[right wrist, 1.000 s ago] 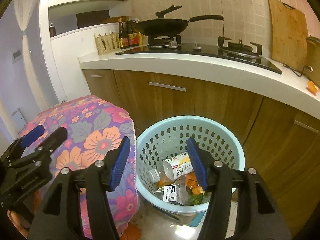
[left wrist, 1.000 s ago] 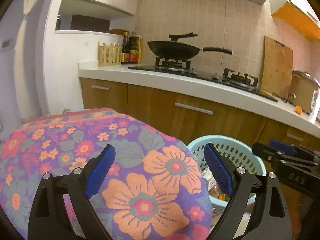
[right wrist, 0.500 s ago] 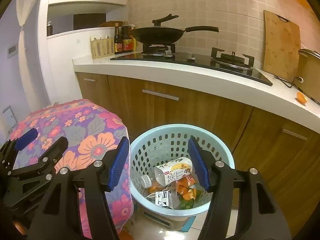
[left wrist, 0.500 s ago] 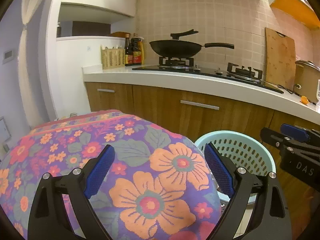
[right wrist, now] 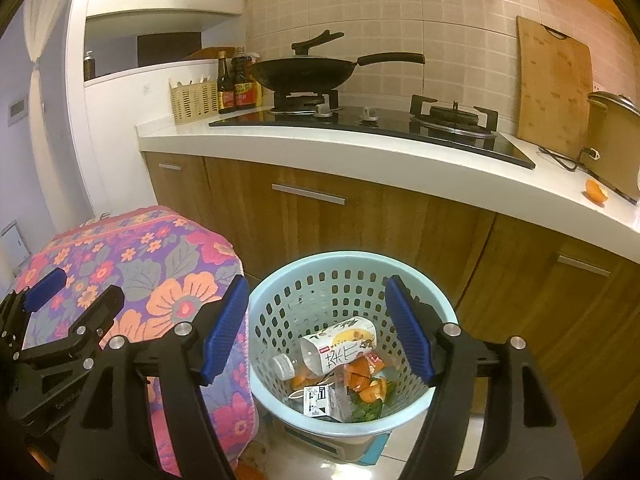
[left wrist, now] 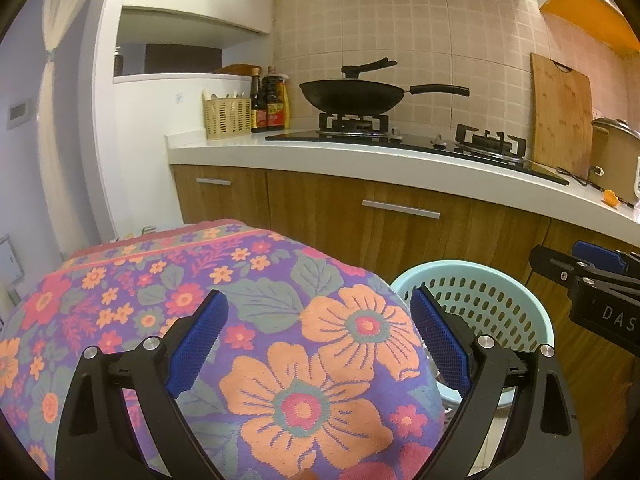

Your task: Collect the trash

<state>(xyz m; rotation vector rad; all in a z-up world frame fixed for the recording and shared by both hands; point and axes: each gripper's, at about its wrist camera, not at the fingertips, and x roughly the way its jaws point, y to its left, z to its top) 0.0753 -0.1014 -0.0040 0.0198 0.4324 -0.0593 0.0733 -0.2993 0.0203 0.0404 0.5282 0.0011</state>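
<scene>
At lower centre of the right view, one pale blue basket (right wrist: 280,300) holds one labelled bottle (right wrist: 340,344), one small carton (right wrist: 318,400) and orange peel; their print is unreadable. The right gripper (right wrist: 316,328) hangs above, jaws opening and empty, wider than before. The left gripper (left wrist: 316,344), spread and empty, is over one floral cloth (left wrist: 160,280); "DAS" marks the other tool

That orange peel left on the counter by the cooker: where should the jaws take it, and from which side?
Grip the peel across its raised curled edges, coming from above and the counter's front edge. It lies loose near that edge, and the cooker and cord block the back.
</scene>
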